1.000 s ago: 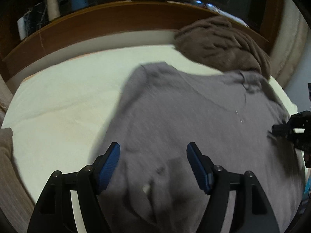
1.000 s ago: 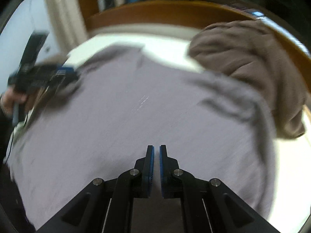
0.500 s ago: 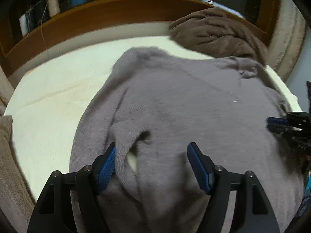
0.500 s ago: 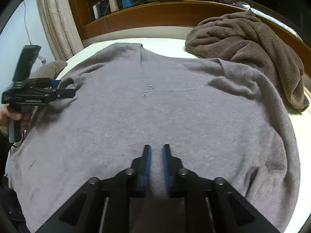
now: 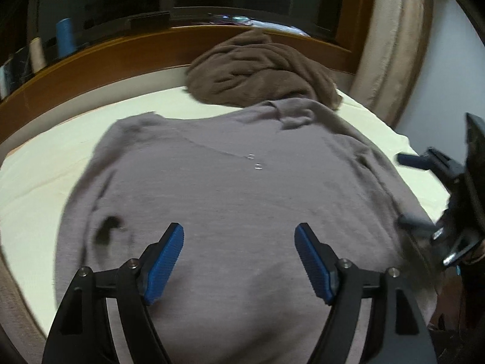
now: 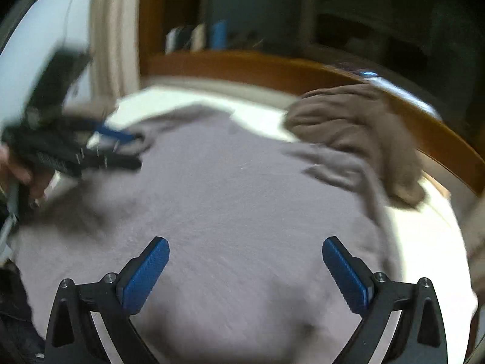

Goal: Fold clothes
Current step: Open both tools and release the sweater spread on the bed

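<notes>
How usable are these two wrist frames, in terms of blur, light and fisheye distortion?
Left wrist view: mostly sharp on the grey sweater; the wooden headboard bows from the fisheye, and the room behind it is dark. Right wrist view: heavy motion blur smears the sweater, the brown blanket and the left gripper; only its own right gripper looks crisp.

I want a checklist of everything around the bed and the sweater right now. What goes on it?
Surface: cream bed cover, mostly bare on the left side of the left wrist view.
Job's things: grey sweater spread flat, two small buttons showing.
Clutter: brown blanket bunched at the far edge, touching the sweater's top.
Grippers: left hand-held gripper open and opening a little more, nothing between its pads; right hand-held gripper jaws opening wide, over the sweater, not gripping it.
Cables: nothing seen.
Surroundings: wooden headboard, thread spools on its ledge, beige curtain.
</notes>
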Demonstrator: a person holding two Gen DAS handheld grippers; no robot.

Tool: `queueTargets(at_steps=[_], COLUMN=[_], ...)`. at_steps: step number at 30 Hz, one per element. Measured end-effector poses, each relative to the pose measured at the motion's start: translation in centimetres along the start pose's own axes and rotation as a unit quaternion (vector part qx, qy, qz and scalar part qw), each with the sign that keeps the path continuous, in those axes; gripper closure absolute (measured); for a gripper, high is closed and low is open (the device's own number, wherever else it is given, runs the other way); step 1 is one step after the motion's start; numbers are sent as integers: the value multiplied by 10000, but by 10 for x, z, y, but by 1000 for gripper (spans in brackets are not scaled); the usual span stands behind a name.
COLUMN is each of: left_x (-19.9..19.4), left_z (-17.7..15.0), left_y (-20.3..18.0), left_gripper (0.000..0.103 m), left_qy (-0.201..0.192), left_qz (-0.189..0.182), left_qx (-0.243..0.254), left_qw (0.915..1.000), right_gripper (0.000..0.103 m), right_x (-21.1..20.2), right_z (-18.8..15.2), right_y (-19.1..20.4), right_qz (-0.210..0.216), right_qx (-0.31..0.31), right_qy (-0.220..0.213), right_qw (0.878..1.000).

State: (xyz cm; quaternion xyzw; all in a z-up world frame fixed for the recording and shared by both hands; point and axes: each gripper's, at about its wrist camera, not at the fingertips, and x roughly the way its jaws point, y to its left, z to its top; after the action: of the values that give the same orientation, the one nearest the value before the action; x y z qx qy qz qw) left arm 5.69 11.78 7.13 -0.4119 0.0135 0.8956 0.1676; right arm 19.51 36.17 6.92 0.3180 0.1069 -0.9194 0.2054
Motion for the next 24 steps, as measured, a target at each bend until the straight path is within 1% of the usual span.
queueTargets(at_steps=[2, 7, 10, 11, 14, 19, 21, 24], left_x=[4, 21, 36, 40, 50, 50, 50, 49], left_z=[-3, -10, -16, -18, -24, -26, -27, -28], left_y=[-7, -20, -25, -26, -27, -26, -24, -23], left_gripper=[24, 23, 23, 23, 23, 23, 23, 23], left_qy=[19, 129, 269, 317, 417, 367, 357, 328], left_qz=[-118, -318, -385, -397, -395, -406, -426, -480], left_qx=[8, -11, -99, -128, -189, -232, -273, -315], left_qw=[9999, 9994, 9988, 9986, 9982, 9982, 9981, 9978], right_gripper=[0, 0, 0, 0, 0, 0, 0, 1], right_x=[-32, -89, -114, -120, -129, -108, -100, -86], right_z=[-20, -79, -110, -117, -129, -131, -134, -140], right_y=[-21, -62, -66, -64, -41, -6, 1, 2], right_qz=[-232, -718, -585, -531, -312, -180, -297, -760], right_qx=[444, 1314, 1667, 1695, 1463, 1128, 989, 773], right_qy=[-140, -62, -32, -27, -32, 324, 479, 841], right_qw=[9986, 9887, 9843, 9841, 9888, 9929, 9935, 9905])
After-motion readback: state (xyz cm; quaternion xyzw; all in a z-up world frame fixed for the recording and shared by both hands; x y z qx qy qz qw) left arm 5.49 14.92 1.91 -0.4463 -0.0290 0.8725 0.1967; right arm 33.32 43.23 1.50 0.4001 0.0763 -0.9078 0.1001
